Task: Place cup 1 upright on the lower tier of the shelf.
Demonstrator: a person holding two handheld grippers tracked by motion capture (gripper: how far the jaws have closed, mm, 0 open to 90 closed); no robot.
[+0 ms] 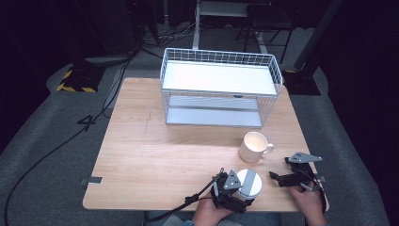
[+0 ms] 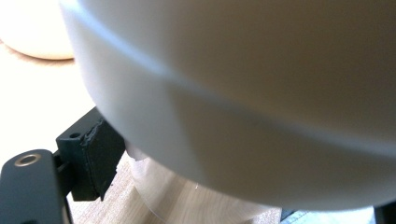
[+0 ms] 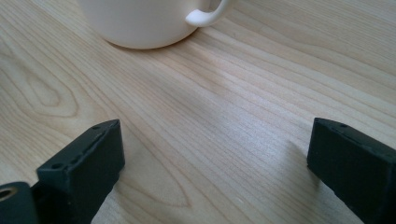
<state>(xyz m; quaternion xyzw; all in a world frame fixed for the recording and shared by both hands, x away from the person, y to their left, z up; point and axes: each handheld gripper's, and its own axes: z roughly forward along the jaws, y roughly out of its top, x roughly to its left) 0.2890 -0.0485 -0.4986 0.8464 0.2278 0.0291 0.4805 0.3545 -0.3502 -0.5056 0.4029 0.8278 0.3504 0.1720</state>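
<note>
My left gripper sits at the near edge of the wooden table, its jaws clamped around a white cup that stands upside down on the wood; up close the cup's wall presses against my black pad. My right gripper rests just right of it, jaws wide apart over bare wood. A cream mug stands just beyond both, in front of the white wire rack

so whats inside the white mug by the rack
The mug stands upright; its inside looks bright cream, with no contents visible from above. The very bottom is washed out by glare, so cannot tell.
</note>
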